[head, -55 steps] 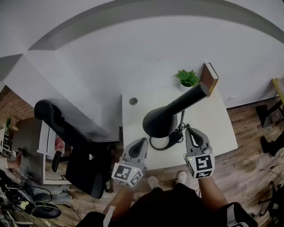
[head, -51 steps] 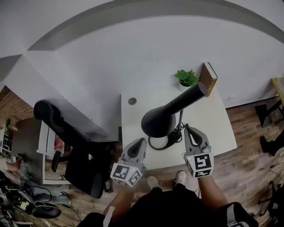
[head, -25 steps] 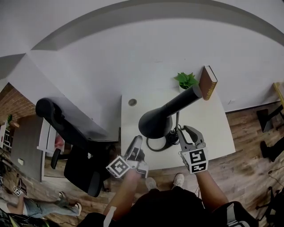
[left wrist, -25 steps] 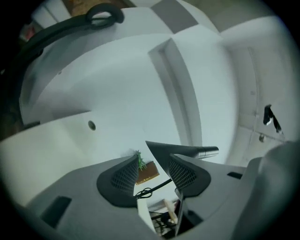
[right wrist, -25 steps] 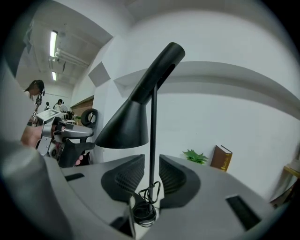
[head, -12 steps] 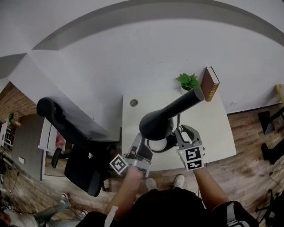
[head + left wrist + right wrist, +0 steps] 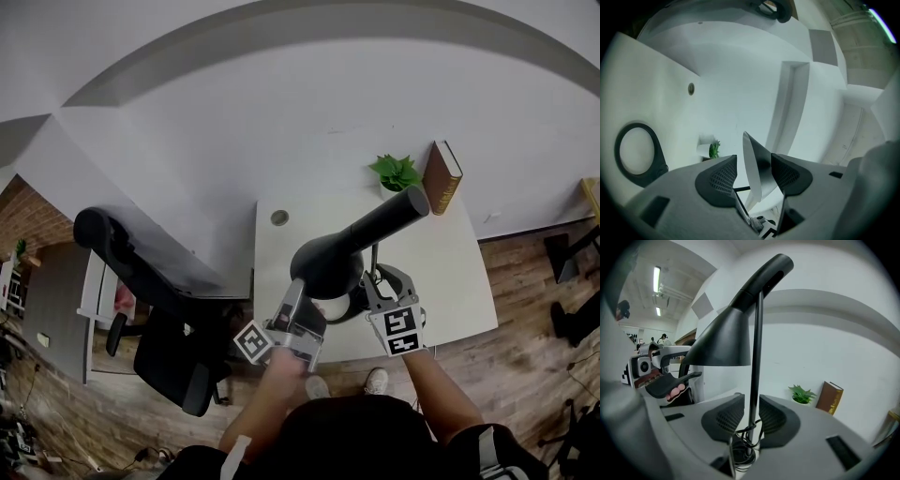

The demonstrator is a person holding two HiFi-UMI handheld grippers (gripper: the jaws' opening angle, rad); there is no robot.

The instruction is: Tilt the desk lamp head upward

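A black desk lamp stands on the white desk (image 7: 450,272), its cone shade (image 7: 328,265) pointing down and left over a ring base (image 7: 349,307). My left gripper (image 7: 298,289) is at the shade's lower edge. In the left gripper view the shade rim (image 7: 751,178) stands between the jaws of the left gripper (image 7: 753,161), which have just been opening; a gap shows beside the rim. My right gripper (image 7: 382,278) is at the upright stem. The thin stem (image 7: 754,380) runs between the open jaws of the right gripper (image 7: 751,401), with slim gaps on both sides.
A potted plant (image 7: 396,172) and a brown book (image 7: 442,178) stand at the desk's back edge by the wall. A cable hole (image 7: 279,217) is at the back left. A coiled cord (image 7: 743,446) lies at the stem's foot. A black office chair (image 7: 141,281) stands left of the desk.
My left gripper has rolled and moved in under the shade rim. My right gripper has moved forward and down until the stem is between its jaws. The lamp head has kept its tilt.
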